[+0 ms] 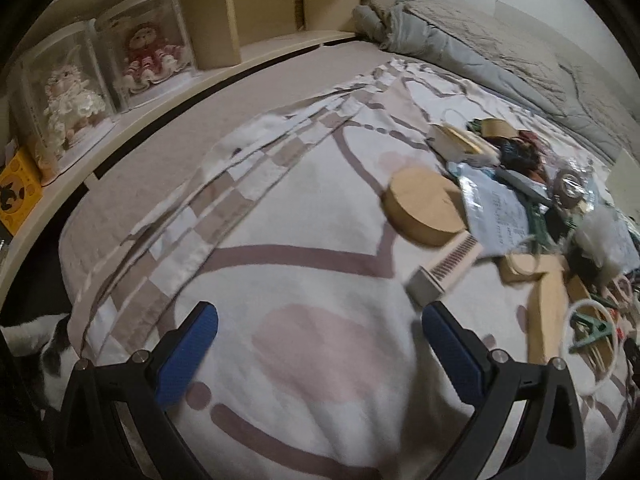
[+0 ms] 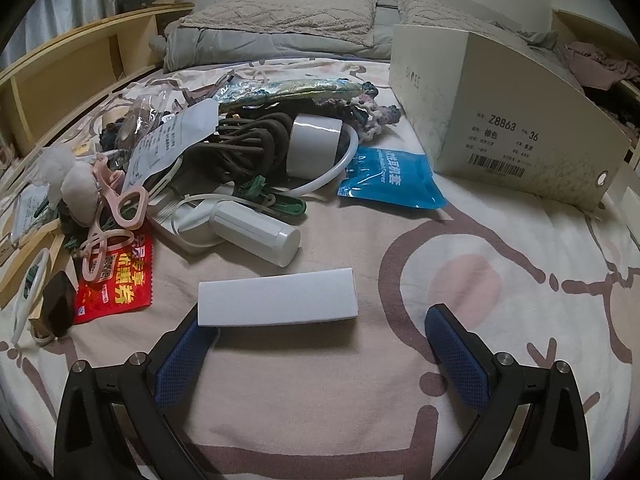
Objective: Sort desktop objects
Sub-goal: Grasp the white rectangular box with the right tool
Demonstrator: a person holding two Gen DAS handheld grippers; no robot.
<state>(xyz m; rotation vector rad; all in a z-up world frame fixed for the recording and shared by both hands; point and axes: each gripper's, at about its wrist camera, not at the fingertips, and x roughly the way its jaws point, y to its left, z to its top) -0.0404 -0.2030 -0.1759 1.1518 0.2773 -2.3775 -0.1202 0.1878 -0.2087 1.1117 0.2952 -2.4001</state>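
Observation:
A heap of small objects lies on a patterned bedsheet [image 2: 400,360]. In the right wrist view a flat white box [image 2: 278,298] lies just beyond my right gripper [image 2: 320,328], which is open; the box's left end overlaps the left fingertip. Behind it are a white cylinder [image 2: 256,234], a red coupon packet [image 2: 114,280], pink scissors [image 2: 116,216], dark cord [image 2: 240,140], a tape roll [image 2: 314,144] and a blue pouch [image 2: 390,180]. In the left wrist view my left gripper [image 1: 320,328] is open over bare sheet; a round wooden box [image 1: 424,208] and a slotted white box [image 1: 444,268] lie ahead to the right.
A large white shoebox [image 2: 500,120] stands at the right of the bed. Grey quilts [image 2: 280,28] lie by the headboard. A wooden shelf [image 1: 256,16] with two dolls in clear cases [image 1: 108,60] runs along the left. A black-and-white cat [image 1: 44,348] is beside the bed.

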